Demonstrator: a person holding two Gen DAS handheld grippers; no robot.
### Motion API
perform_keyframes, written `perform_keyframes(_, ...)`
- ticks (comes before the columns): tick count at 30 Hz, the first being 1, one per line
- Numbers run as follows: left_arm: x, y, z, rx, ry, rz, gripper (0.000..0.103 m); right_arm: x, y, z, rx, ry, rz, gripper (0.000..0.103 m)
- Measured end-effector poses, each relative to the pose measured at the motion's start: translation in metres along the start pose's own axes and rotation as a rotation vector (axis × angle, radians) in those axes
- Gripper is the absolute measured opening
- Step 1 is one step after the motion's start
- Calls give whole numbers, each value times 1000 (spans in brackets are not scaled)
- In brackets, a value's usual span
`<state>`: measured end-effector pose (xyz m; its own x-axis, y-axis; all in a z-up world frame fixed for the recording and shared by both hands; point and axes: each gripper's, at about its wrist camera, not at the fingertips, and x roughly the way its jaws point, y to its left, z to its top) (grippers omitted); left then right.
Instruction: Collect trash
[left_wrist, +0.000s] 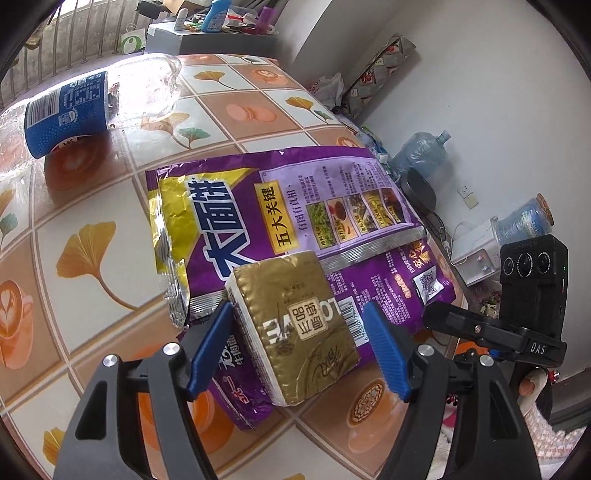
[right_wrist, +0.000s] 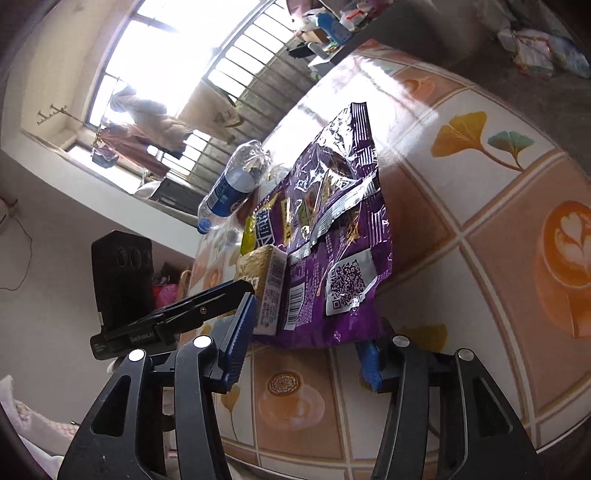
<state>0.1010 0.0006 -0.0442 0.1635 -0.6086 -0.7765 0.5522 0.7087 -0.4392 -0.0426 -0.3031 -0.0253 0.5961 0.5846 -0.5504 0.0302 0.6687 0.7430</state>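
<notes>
Where the left gripper hangs over the near counter edge, its blue fingers stand spread on either side of a gold tissue pack, not pressing it. The right gripper is spread too, the near edge of the purple wrapper lying between its fingers without being pinched. That wrapper lies flat under the tissue pack, and farther back a plastic bottle with a blue label lies on its side

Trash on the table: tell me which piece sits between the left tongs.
The gold tissue pack, lying on the purple noodle wrapper. The blue-labelled plastic bottle lies far off on its side.
</notes>
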Motion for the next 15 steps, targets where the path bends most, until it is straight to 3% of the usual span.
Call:
perform_keyframes(11, 7, -8, 7, -38, 14, 27, 82, -10, -11, -5, 45, -78, -6, 50)
perform_keyframes(15, 8, -10, 10, -70, 18, 43, 83, -19, -24, -5, 75, -98, 13, 40)
